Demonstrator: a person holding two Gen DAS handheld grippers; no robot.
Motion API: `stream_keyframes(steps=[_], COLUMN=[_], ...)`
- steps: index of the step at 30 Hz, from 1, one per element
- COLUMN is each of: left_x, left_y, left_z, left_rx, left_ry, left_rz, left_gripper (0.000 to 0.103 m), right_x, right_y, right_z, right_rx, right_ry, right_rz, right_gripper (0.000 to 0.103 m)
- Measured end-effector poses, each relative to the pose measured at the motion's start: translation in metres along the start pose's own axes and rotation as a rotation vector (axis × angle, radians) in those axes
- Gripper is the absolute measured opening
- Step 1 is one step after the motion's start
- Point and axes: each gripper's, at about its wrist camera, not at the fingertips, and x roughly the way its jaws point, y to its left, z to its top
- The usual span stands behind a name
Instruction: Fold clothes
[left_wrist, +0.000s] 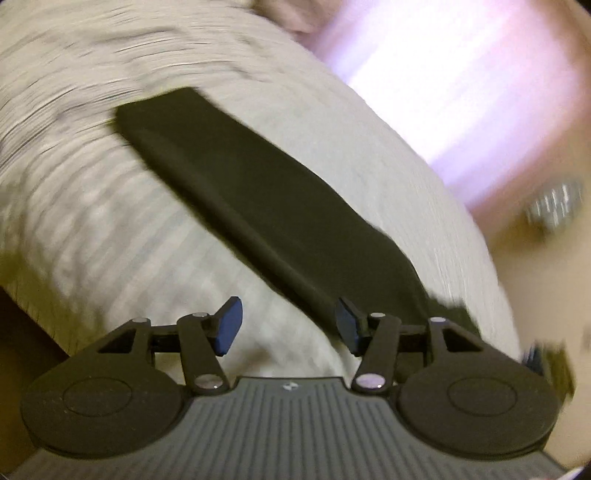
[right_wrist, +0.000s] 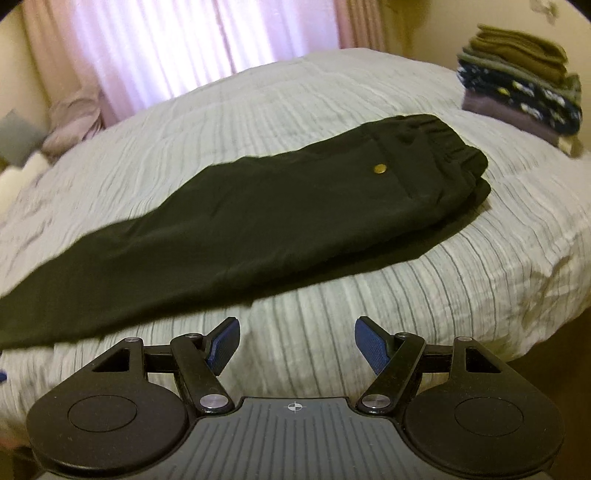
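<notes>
Hovering low over the bed (right_wrist: 424, 295), the right gripper (right_wrist: 297, 343) has its jaws spread with nothing between them, and the left gripper (left_wrist: 288, 326) is spread and empty too. Just past both lies the black trousers (right_wrist: 258, 218), folded lengthwise into a long strip flat on the striped pale bedspread, waistband toward the far right. Farther back, a stack of folded clothes (right_wrist: 524, 85) sits near the bed's corner, with pink curtains (right_wrist: 184, 44) behind.
</notes>
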Motion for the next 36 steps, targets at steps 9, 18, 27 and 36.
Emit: stream_keyframes(steps=[9,18,27,36], left_x=[0.031,0.056,0.065,0.05], left_y=[0.062,0.079,0.06,0.012], left_z=[0.031,0.032,0.033,0.032], left_rx=[-0.362,-0.479,-0.362,-0.072], left_ry=[-0.098,-0.154,-0.222,-0.289], left_rz=[-0.078,-0.148,-0.119,0.025], left_gripper=[0.052,0.054,0.048,0.01], right_x=[0.014,0.039,0.055,0.055], right_y=[0.004,0.026,0.034,0.023], right_z=[0.018,0.026,0.03,0.033], right_rx=[0.076,0.075,0.068,0.081], right_ry=[-0.057,-0.025,-0.009,-0.02], right_rz=[0.074,0.141,0.144,0.156], right_gripper=[0.072,0.072,0.072,0.072])
